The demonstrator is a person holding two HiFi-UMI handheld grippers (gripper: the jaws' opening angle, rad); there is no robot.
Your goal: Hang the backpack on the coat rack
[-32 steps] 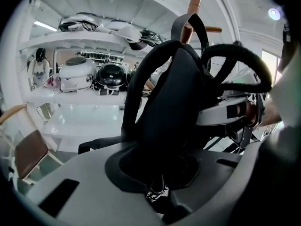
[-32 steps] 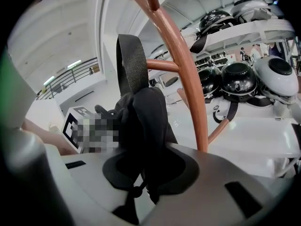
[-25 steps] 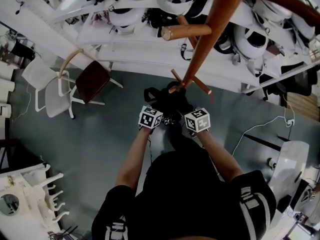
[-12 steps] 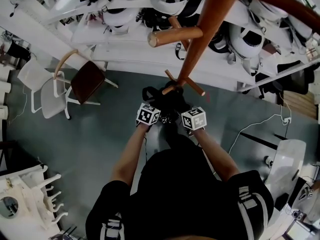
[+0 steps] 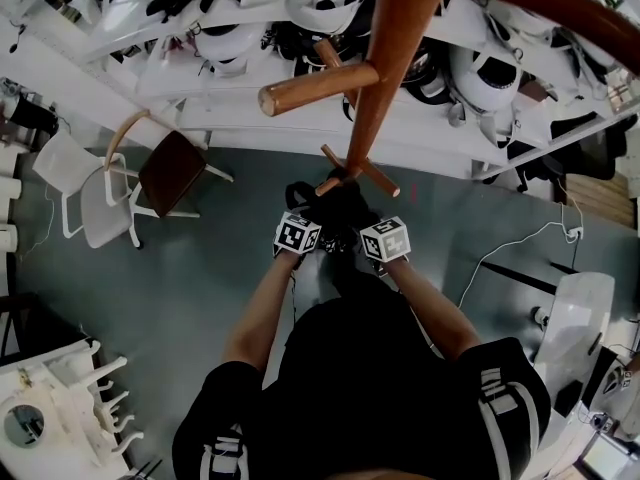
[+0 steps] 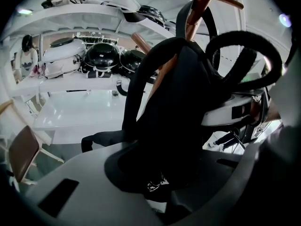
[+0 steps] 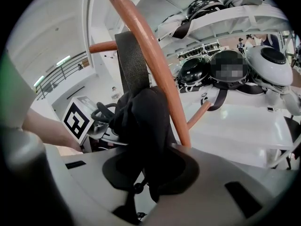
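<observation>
The black backpack (image 5: 338, 206) hangs between both grippers, right against the wooden coat rack's pole (image 5: 375, 98). Its lower pegs (image 5: 380, 178) stick out just above the bag. My left gripper (image 6: 160, 175) is shut on the backpack's dark fabric (image 6: 188, 107), and a padded strap loop (image 6: 244, 55) curls at the right. My right gripper (image 7: 150, 175) is shut on a bunched fold of the bag (image 7: 143, 121). A grey webbing strap (image 7: 131, 60) rises beside the rack's curved arm (image 7: 162, 84). Whether any strap sits on a peg I cannot tell. Both marker cubes (image 5: 298, 234) (image 5: 385, 239) show side by side.
Long white shelves (image 5: 230, 108) behind the rack carry several white and black helmets (image 5: 495, 78). A brown-seated chair (image 5: 172, 166) and a white chair (image 5: 85, 193) stand at the left. A white peg rack (image 5: 70, 388) is at bottom left, a white machine (image 5: 575, 328) and a floor cable (image 5: 510, 253) at the right.
Both grippers have sunk a little with the backpack, staying close to the rack's pole. The rack's upper peg now looms larger and further left. Both grips are unchanged.
</observation>
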